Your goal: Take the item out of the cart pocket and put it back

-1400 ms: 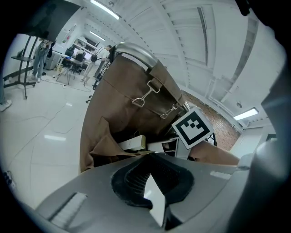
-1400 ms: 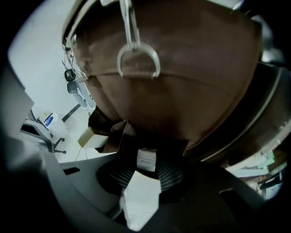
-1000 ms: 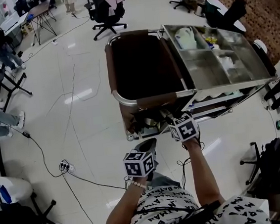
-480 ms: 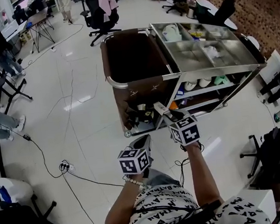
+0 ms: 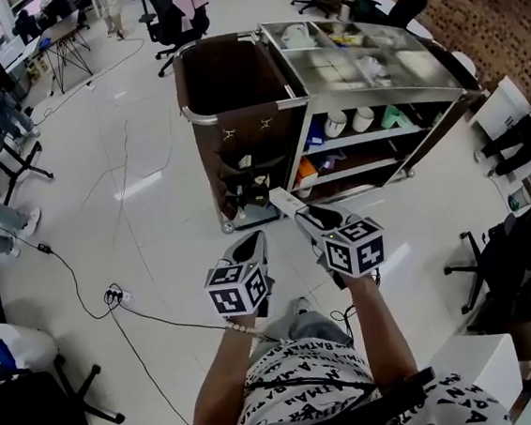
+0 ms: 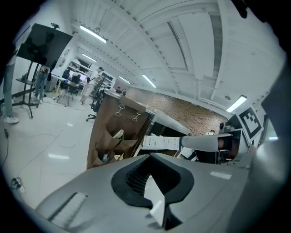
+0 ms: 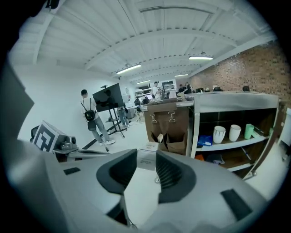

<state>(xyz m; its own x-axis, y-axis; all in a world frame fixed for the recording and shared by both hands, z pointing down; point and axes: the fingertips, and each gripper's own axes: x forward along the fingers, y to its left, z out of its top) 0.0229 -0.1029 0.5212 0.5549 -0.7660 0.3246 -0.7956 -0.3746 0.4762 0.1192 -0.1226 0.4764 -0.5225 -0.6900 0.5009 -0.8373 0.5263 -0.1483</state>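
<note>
- The left gripper (image 5: 253,244) is held low, nearest the body, with its jaws brought together on nothing. It is judged to be kept aside so that the other hand has room.
- The right gripper (image 5: 308,216) is clamped on a small white box (image 5: 282,199). The box is gripped at its near end, so its far end is left free to lead into a pocket.
- The box is carried in the air above the floor, out of the cart, near its pocketed end and not touching it.
- Open floor is left between the grippers and the cart. A cable (image 5: 79,278) is laid to the left, well apart from that path.
- The brown fabric pockets (image 5: 243,173) are hung on the near end of the cart (image 5: 191,118), mouths upward, some already filled. Entry from above, clear of the pocket lip, is judged to be needed.
- Just right of the pockets, shelves with cups (image 5: 350,121) are set close, so little side room is given there.
</note>
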